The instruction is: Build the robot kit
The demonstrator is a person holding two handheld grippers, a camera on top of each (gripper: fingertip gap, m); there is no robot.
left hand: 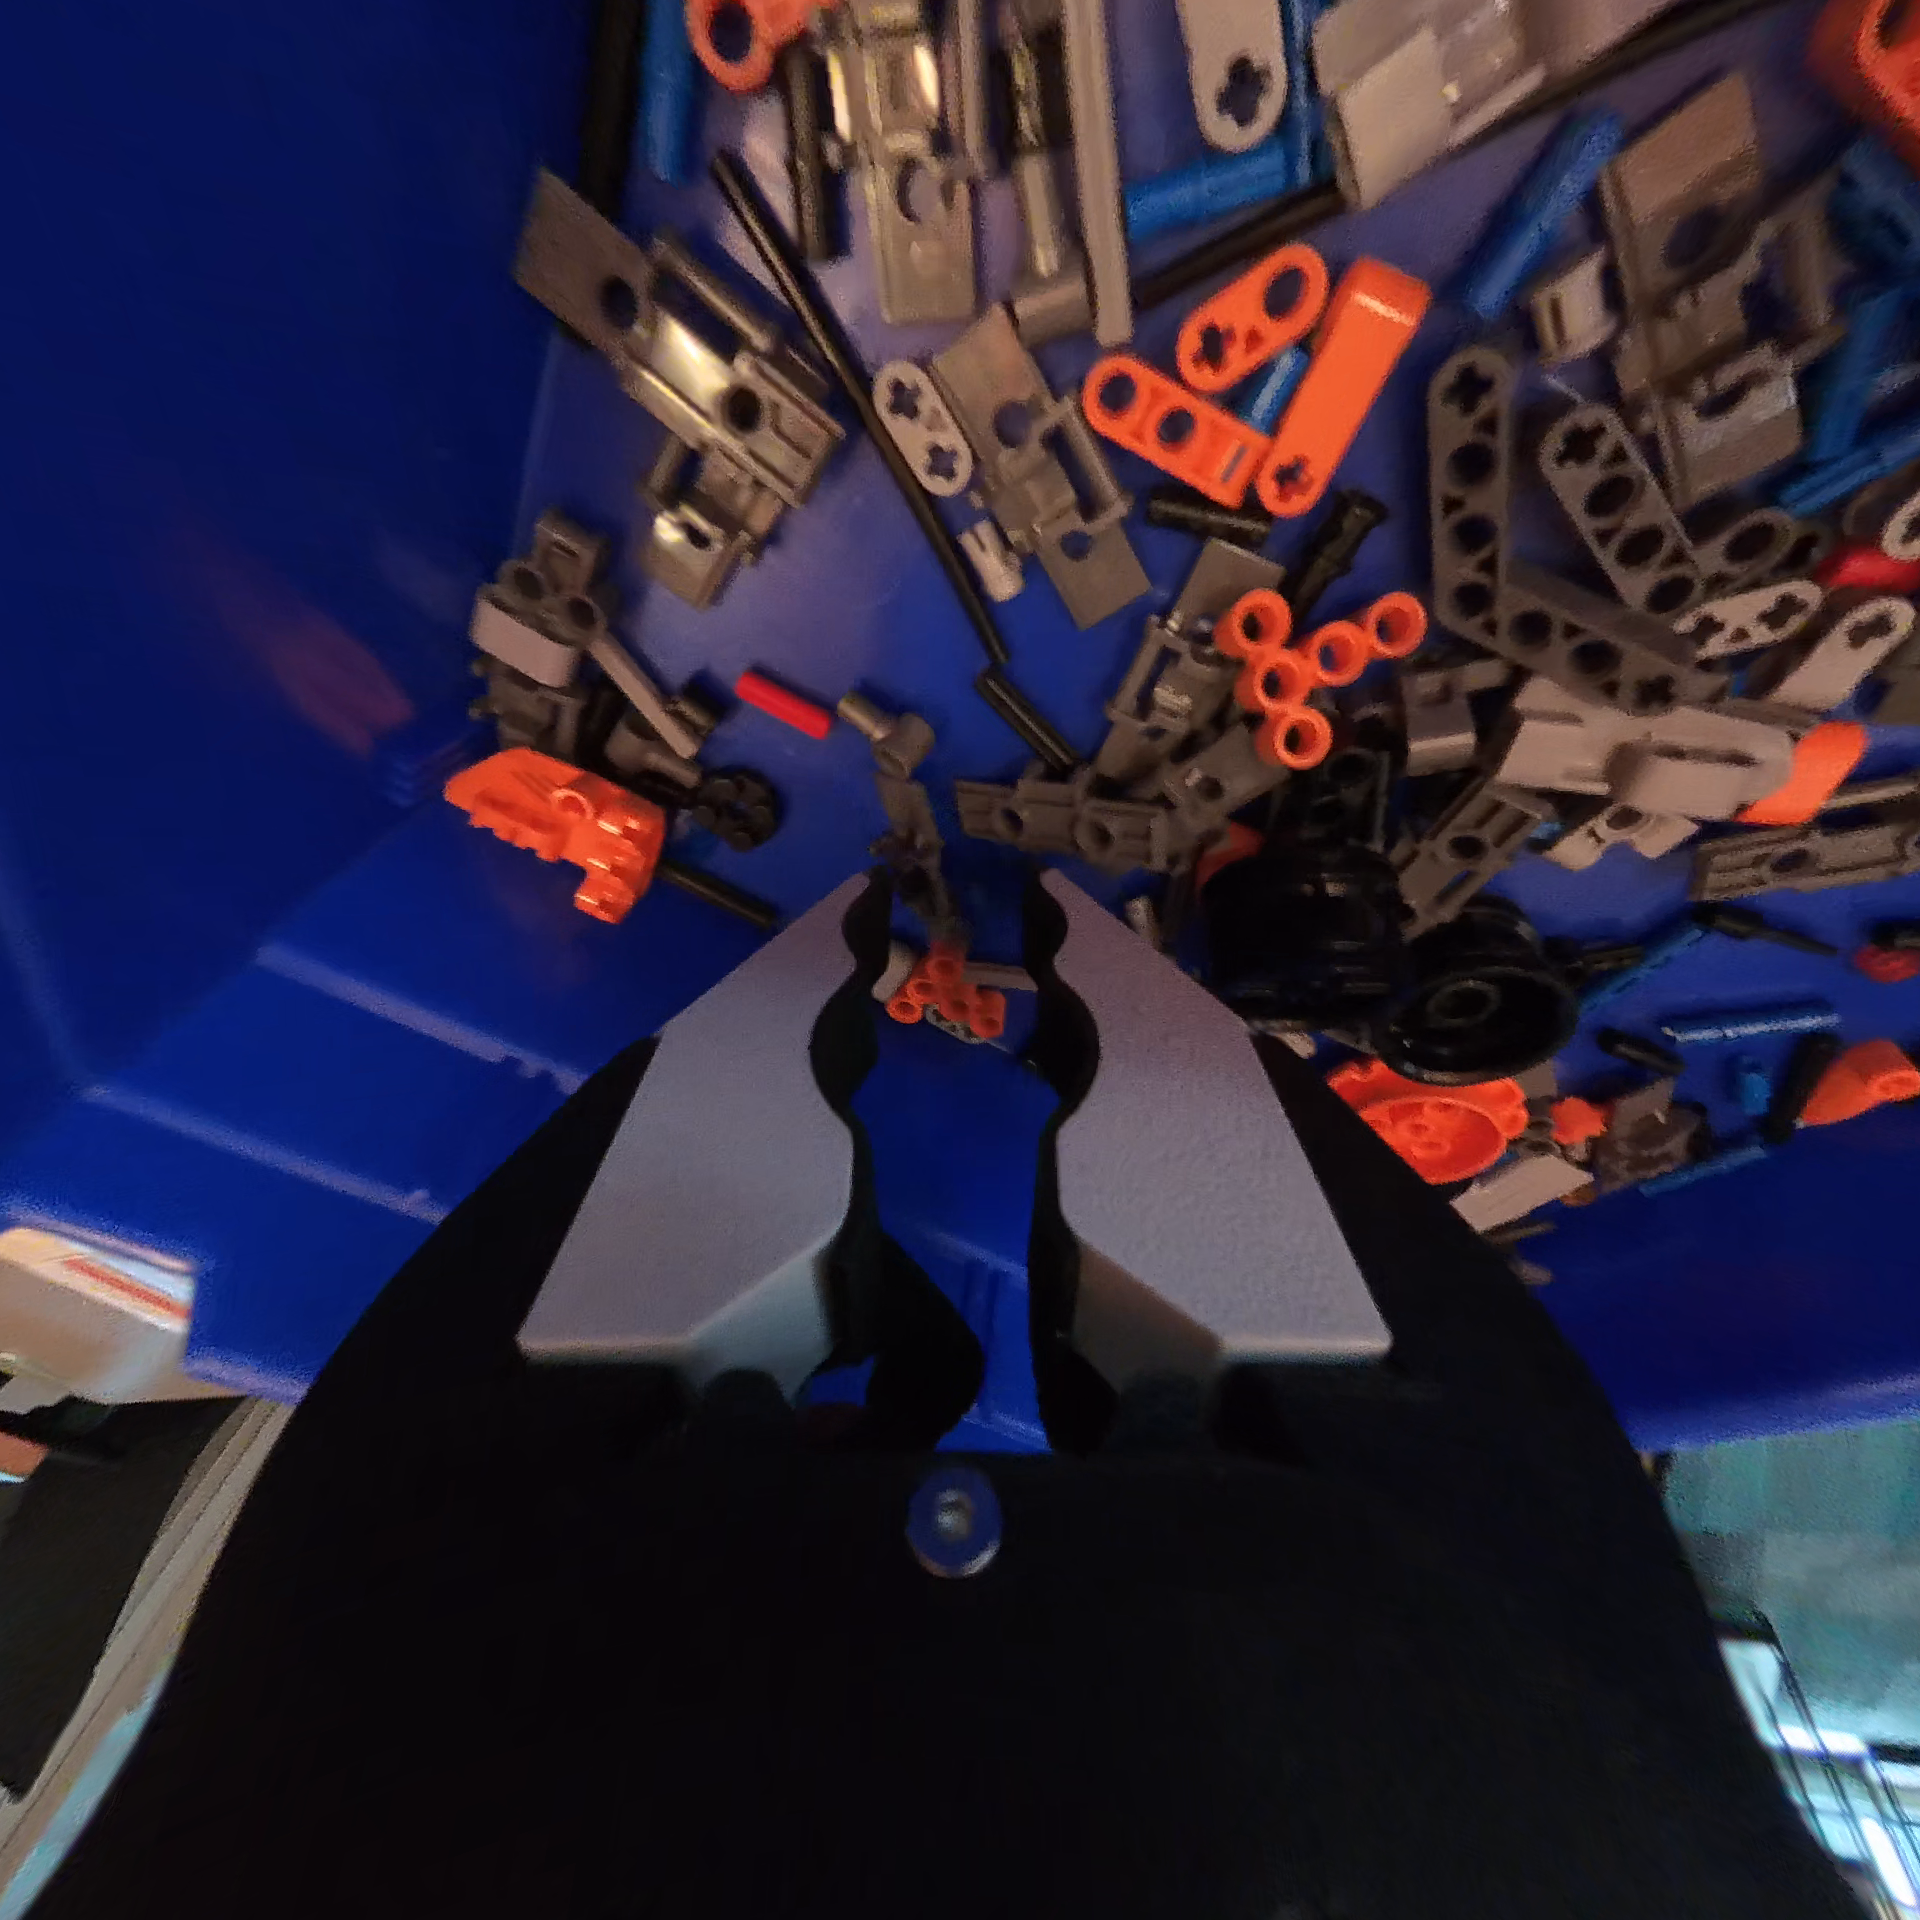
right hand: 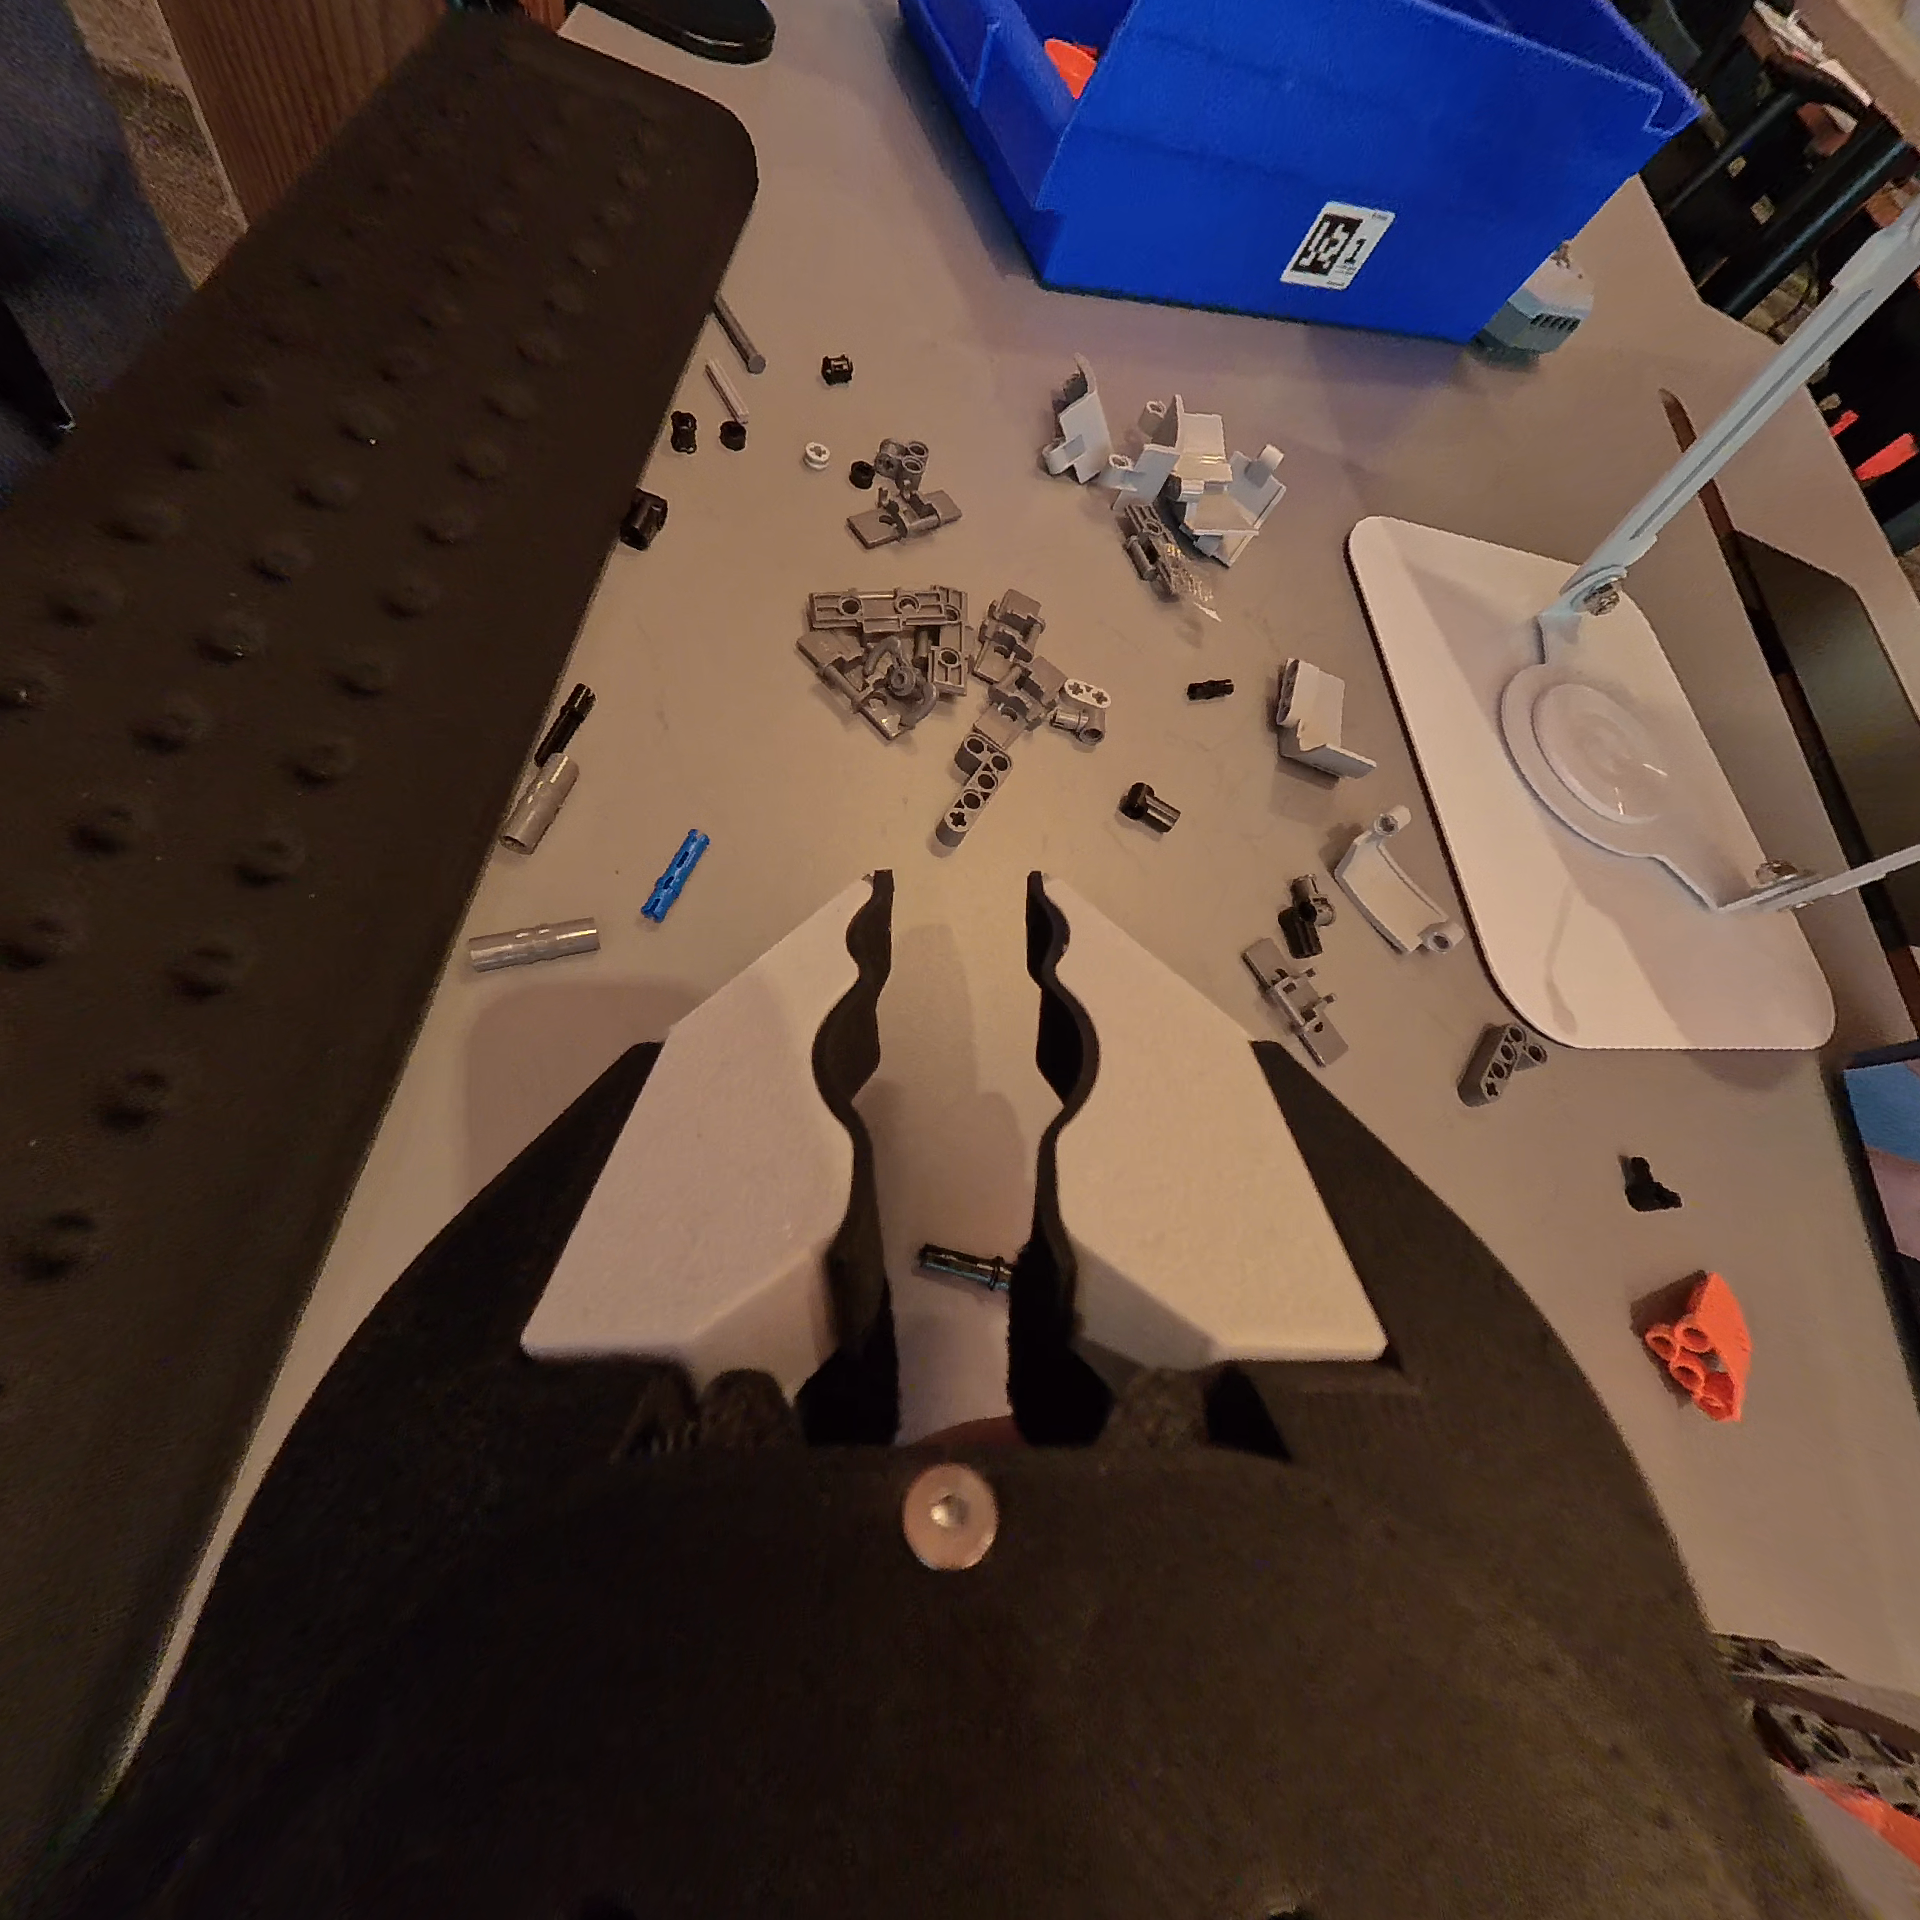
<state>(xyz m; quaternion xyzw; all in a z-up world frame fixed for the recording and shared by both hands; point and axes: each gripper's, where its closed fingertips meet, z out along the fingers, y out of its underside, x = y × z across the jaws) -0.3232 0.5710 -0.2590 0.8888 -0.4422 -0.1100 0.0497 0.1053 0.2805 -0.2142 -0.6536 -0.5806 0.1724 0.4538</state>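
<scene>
**Both Grippers Parted: Left in the Bin, Right over the Table**

Inside the blue bin [left hand: 312, 1039], the left gripper [left hand: 956, 883] hangs over the floor of the bin with its jaws released and nothing between them. Directly under the gap lies a small orange connector [left hand: 948, 995] joined to a thin dark grey linkage [left hand: 906, 790]. Toward the bin's left wall sits an orange ribbed block [left hand: 561, 821], with a short red pin [left hand: 784, 707] near it. To the right of the fingertips lie black wheels [left hand: 1475, 997] and an orange hub [left hand: 1439, 1117]. Farther in, grey beams, orange liftarms and blue pins are heaped loosely.

Over the grey table [right hand: 1195, 1039], the right gripper [right hand: 958, 883] is likewise unclenched and empty. A black pin [right hand: 961, 1265] rests on the surface between the finger roots; whether it touches the right finger cannot be told. Ahead of the tips lies a cluster of grey parts [right hand: 904, 655], with a blue pin [right hand: 675, 875] and a grey sleeve [right hand: 532, 943] toward the table's left edge, beside a black studded mat [right hand: 312, 520]. The bin stands at the far edge; a white stand base [right hand: 1507, 935] sits at the right edge, and an orange block [right hand: 1699, 1345] lies toward the near right corner.
</scene>
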